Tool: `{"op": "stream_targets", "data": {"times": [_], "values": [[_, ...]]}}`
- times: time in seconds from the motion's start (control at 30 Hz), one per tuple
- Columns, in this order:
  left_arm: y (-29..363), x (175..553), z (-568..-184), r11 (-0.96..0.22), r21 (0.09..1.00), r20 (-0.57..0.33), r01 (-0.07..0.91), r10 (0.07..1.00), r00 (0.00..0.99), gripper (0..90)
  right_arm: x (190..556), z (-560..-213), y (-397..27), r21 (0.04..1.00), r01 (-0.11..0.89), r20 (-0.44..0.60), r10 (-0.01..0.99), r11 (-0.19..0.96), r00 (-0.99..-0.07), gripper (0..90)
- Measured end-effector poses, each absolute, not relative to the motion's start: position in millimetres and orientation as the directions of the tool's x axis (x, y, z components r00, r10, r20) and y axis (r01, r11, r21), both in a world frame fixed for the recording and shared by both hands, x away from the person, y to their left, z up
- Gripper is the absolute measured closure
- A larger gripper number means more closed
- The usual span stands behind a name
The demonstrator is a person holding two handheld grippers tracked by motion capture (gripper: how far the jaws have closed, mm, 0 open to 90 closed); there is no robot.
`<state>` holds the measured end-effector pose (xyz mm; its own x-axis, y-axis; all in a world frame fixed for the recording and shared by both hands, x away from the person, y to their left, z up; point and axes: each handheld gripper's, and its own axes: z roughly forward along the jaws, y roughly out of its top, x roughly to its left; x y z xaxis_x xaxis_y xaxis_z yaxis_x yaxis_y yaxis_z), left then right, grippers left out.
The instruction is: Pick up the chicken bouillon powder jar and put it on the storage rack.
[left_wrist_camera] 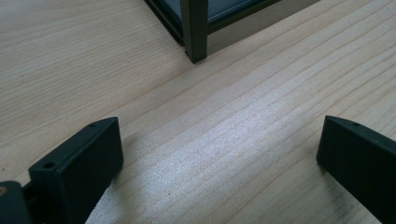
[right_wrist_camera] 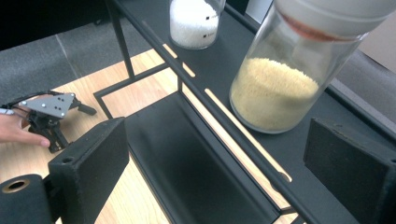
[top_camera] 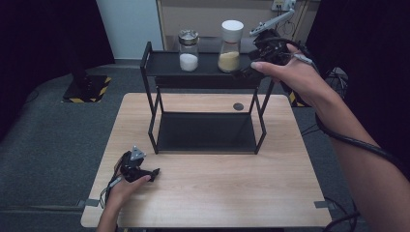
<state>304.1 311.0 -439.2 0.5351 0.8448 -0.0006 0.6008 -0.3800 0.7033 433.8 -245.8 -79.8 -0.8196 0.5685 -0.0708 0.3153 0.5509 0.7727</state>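
Note:
A black two-tier metal rack (top_camera: 203, 72) stands on the wooden table (top_camera: 208, 193). On its top shelf are a glass jar of white grains (top_camera: 188, 50) with a metal lid and a glass jar of yellow grains (top_camera: 230, 46) with a white lid. My right gripper (top_camera: 246, 71) hovers at the shelf's right end, open, just short of the yellow-grain jar (right_wrist_camera: 285, 74), which stands apart from its pads. The white-grain jar (right_wrist_camera: 194, 21) is farther off. My left gripper (top_camera: 153, 173) rests low over the table's front left, open and empty, with the rack's leg (left_wrist_camera: 195, 30) ahead of it.
The rack's lower shelf (top_camera: 205, 131) is bare. A small dark round mark (top_camera: 238, 106) lies on the table behind the rack. Grey carpet and a black-and-yellow striped base (top_camera: 87, 89) lie to the left. A cable trails from my right forearm.

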Motion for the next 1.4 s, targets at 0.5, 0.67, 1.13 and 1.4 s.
{"op": "stream_targets", "data": {"times": [0.5,0.67,1.13,1.4], "values": [[310,304,-439,-0.379,0.704,-0.001,0.601,0.846,0.534,0.0,415,-99,-239,0.735,0.311,-0.078,0.531,0.603,-0.844,7.7],[310,302,-439,-0.378,0.704,-0.001,0.601,0.845,0.534,0.0,412,-113,-236,0.721,0.324,-0.067,0.527,0.613,-0.847,7.7],[309,301,-440,-0.377,0.706,-0.001,0.599,0.846,0.533,0.0,404,-149,-225,0.686,0.351,-0.046,0.519,0.638,-0.853,7.7],[309,300,-440,-0.376,0.706,-0.001,0.6,0.847,0.532,0.0,406,-174,-224,0.661,0.385,-0.022,0.53,0.644,-0.848,7.7]]}}
